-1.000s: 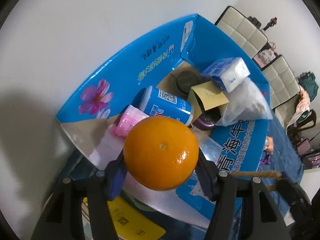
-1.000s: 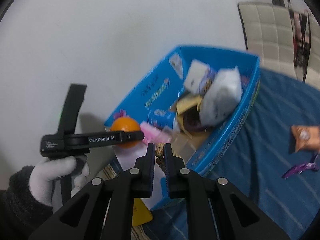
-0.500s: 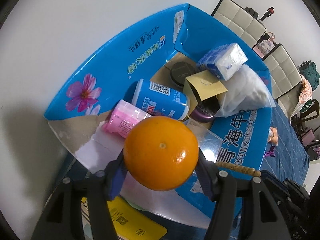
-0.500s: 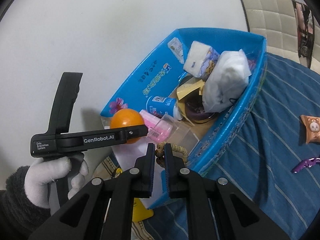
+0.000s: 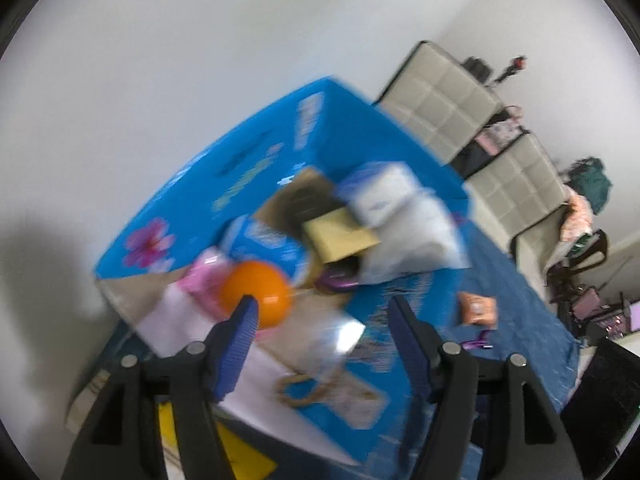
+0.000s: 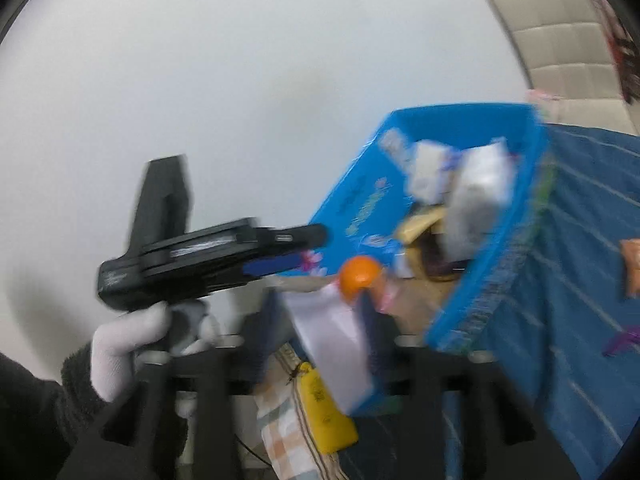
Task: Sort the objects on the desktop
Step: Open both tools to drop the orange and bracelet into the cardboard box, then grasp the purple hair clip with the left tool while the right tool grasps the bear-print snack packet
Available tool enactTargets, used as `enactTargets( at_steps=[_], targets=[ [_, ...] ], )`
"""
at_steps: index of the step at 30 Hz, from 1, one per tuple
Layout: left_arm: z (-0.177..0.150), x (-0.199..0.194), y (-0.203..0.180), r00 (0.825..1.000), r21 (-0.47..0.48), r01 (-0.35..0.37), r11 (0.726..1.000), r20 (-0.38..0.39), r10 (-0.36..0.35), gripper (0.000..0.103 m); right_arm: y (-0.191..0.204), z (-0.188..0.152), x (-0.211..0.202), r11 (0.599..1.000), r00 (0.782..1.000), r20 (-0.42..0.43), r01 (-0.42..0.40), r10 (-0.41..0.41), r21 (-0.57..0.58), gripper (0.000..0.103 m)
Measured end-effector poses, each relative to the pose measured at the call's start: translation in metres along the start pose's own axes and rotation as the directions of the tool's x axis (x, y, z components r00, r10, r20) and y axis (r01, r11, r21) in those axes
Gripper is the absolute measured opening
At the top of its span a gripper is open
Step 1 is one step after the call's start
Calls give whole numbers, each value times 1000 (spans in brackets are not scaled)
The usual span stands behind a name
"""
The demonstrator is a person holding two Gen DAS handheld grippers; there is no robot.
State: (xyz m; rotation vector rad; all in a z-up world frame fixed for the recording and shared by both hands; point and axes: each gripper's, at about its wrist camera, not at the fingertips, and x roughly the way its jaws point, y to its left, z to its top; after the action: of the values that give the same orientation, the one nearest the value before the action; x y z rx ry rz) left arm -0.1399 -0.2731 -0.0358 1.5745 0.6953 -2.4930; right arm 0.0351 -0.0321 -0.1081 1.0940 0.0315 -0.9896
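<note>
As both grippers' jaws have just been opening, left gripper (image 5: 320, 312) and right gripper (image 6: 320, 316) stand spread and empty; the round orange fruit (image 5: 256, 294) lies in the blue cardboard box's (image 5: 400, 148) near-left corner. Release step finished; next, the purple toy (image 5: 478, 342) on the cloth needs fetching.

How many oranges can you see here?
1. The orange lies in the blue box, at its near end beside a pink packet. The clutter in the box could hide others.

Ahead of your left gripper (image 5: 320, 308), the blue box (image 5: 400, 144) is crowded. The orange (image 5: 256, 294) blocks its near corner. Above the rim, room stays open.
</note>
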Motion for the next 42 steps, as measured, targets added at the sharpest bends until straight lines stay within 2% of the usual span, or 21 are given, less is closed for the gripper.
enactTargets(
  at_steps=[1, 3, 6, 9, 11, 12, 15, 18, 19, 20, 21, 22, 24, 26, 28, 30, 34, 36, 39, 41, 42],
  targets=[
    [-1, -3, -12, 1000, 13, 20, 1000, 9, -20, 69, -13, 2, -15, 998, 998, 7, 58, -58, 16, 90],
    [-8, -2, -41, 998, 55, 70, 996, 6, -70, 72, -36, 4, -42, 989, 989, 11, 145, -146, 31, 90],
    [-27, 17, -94, 991, 148, 128, 981, -49, -122, 74, -83, 5, -89, 945, 949, -31, 314, -312, 95, 90],
    [-55, 60, -153, 977, 249, 183, 951, -158, -146, 74, -121, -7, -138, 908, 926, -36, 376, -376, 183, 90],
    [-71, 93, -186, 971, 316, 182, 931, -209, -119, 74, -137, -22, -168, 882, 906, -23, 418, -423, 220, 90],
    [-79, 114, -205, 967, 365, 177, 914, -237, -93, 74, -144, -28, -178, 871, 898, -27, 432, -438, 233, 88],
    [-101, 168, -249, 961, 506, 137, 851, -275, 8, 74, -156, -47, -197, 831, 859, -44, 506, -510, 230, 65],
    [-117, 213, -275, 958, 638, 67, 767, -256, 130, 73, -161, -64, -210, 819, 846, -74, 530, -528, 219, 63],
    [-121, 223, -279, 955, 667, 49, 743, -249, 160, 66, -163, -67, -217, 820, 848, -77, 527, -524, 224, 63],
    [-124, 233, -282, 950, 690, 34, 723, -247, 190, 50, -166, -70, -219, 821, 850, -84, 524, -519, 228, 63],
    [-126, 236, -284, 956, 712, 13, 702, -214, 199, 49, -169, -70, -220, 820, 850, -93, 526, -519, 226, 63],
    [-128, 235, -287, 961, 728, 10, 686, -195, 193, 39, -172, -72, -224, 819, 847, -98, 531, -523, 220, 63],
    [-128, 231, -285, 962, 717, 15, 697, -201, 186, 22, -174, -65, -222, 815, 835, -101, 550, -541, 182, 63],
    [-127, 226, -276, 956, 687, 32, 726, -234, 179, 9, -169, -49, -208, 807, 807, -100, 588, -581, 55, 64],
    [-126, 218, -260, 949, 637, 46, 770, -268, 166, 8, -158, -28, -182, 775, 769, -111, 610, -629, -165, 65],
    [-129, 208, -239, 945, 599, 44, 799, -285, 162, 8, -150, -12, -152, 742, 749, -144, 573, -647, -349, 66],
    [-145, 189, -199, 941, 549, 33, 835, -299, 160, 8, -148, 16, -63, 597, 657, -253, 372, -710, -710, 66],
    [-150, 179, -183, 941, 520, 20, 854, -299, 160, 8, -155, 23, -31, 541, 616, -272, 303, -739, -784, 66],
    [-156, 162, -156, 940, 439, 6, 898, -308, 144, 8, -172, 29, 15, 512, 559, -347, 168, -753, -842, 66],
    [-159, 154, -139, 941, 390, -2, 921, -310, 133, 8, -192, 29, 41, 480, 483, -380, 100, -789, -871, 66],
    [-160, 150, -132, 940, 373, -11, 928, -312, 136, 8, -197, 29, 48, 456, 469, -368, 85, -803, -886, 68]
  ],
)
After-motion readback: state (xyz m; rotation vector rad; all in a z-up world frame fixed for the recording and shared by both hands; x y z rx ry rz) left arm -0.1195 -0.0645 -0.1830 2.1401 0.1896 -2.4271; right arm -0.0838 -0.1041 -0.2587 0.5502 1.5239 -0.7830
